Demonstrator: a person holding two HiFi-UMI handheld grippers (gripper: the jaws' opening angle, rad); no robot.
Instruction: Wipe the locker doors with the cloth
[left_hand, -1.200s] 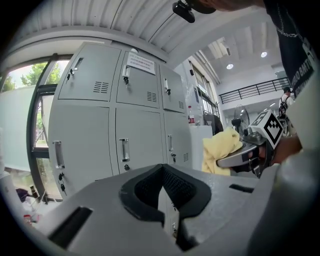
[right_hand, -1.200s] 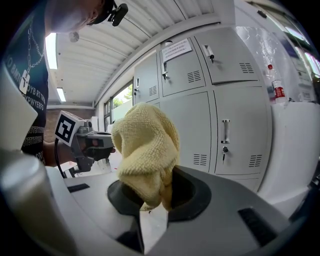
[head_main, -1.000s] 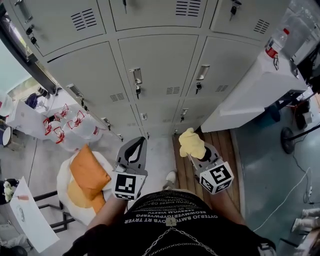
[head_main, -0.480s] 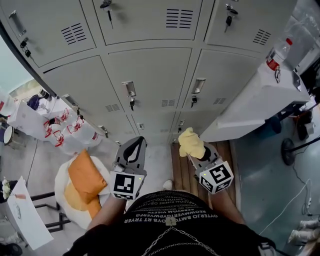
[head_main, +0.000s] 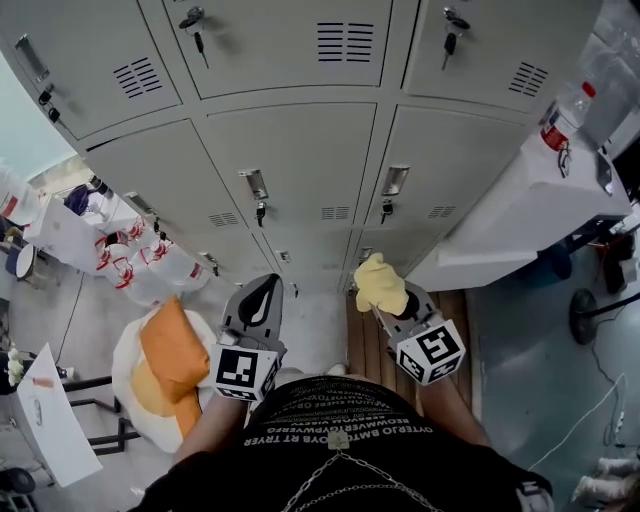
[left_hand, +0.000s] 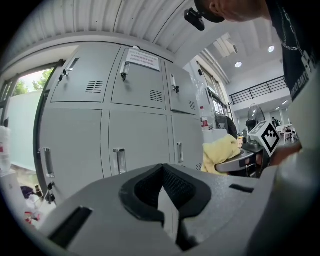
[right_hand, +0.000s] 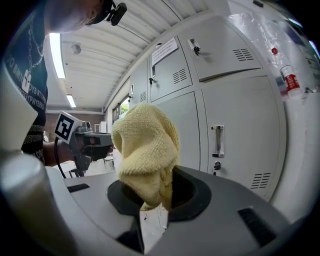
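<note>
Since a second ago the locker doors (head_main: 290, 160) have slid lower in the head view. The yellow cloth (head_main: 380, 283), short of them, bunches up from the right gripper (head_main: 390, 305), which clamps it tight. Beside it, the left gripper (head_main: 268, 287) is closed to a slit, empty.

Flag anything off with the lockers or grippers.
Nothing stands out. The locker doors all look shut, with no visible damage; a key hangs in one lock. The yellow cloth is bunched in the right gripper; the left gripper is shut and empty.
</note>
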